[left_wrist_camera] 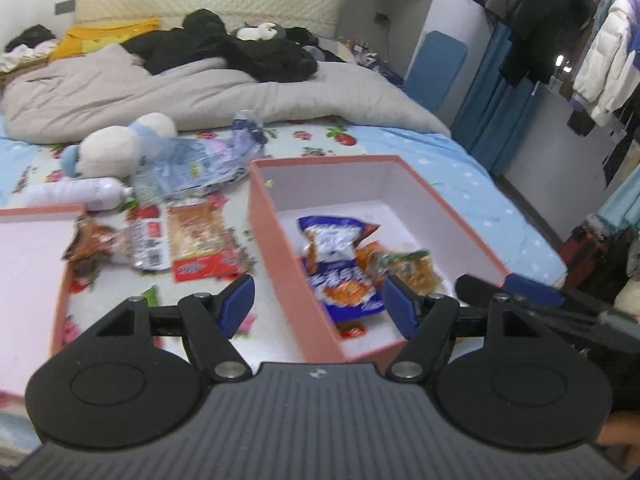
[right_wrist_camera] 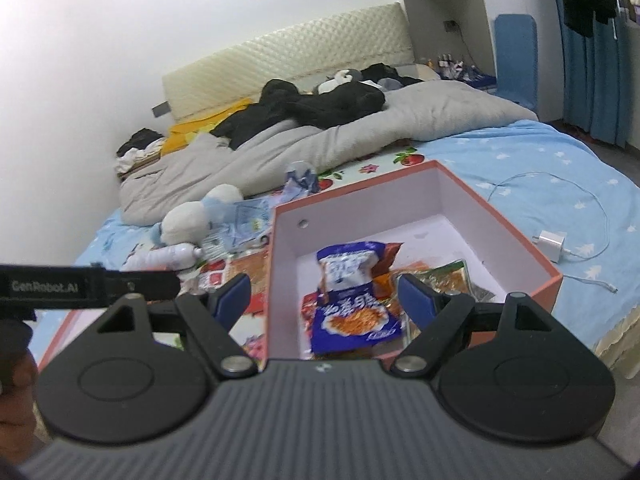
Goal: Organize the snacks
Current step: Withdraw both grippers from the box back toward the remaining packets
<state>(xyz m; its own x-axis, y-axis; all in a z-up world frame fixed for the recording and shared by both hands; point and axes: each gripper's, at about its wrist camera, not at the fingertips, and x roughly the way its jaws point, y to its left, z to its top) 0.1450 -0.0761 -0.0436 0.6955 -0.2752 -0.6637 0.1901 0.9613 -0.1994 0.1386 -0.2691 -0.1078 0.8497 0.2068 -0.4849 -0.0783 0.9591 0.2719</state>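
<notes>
A pink open box point(left_wrist_camera: 280, 236) point(right_wrist_camera: 448, 176) with a white inside lies on the bed. It holds several snack packets: blue and white ones point(left_wrist_camera: 340, 240) point(right_wrist_camera: 352, 316) and an orange and green one point(left_wrist_camera: 408, 268) point(right_wrist_camera: 444, 276). More snack packets point(left_wrist_camera: 196, 240) lie on the sheet left of the box. My left gripper point(left_wrist_camera: 320, 304) is open and empty, astride the box's left wall. My right gripper point(right_wrist_camera: 324, 300) is open and empty above the box's near end. The right gripper's tip point(left_wrist_camera: 520, 288) shows at the box's right corner.
The pink lid point(left_wrist_camera: 28, 272) lies at the left. A white bottle point(left_wrist_camera: 80, 194), a plush toy point(left_wrist_camera: 116, 144) and plastic wrappers point(left_wrist_camera: 192, 164) lie behind the snacks. A grey duvet point(left_wrist_camera: 200, 92) and dark clothes point(left_wrist_camera: 224, 48) cover the far bed. A white charger point(right_wrist_camera: 554, 244) lies right of the box.
</notes>
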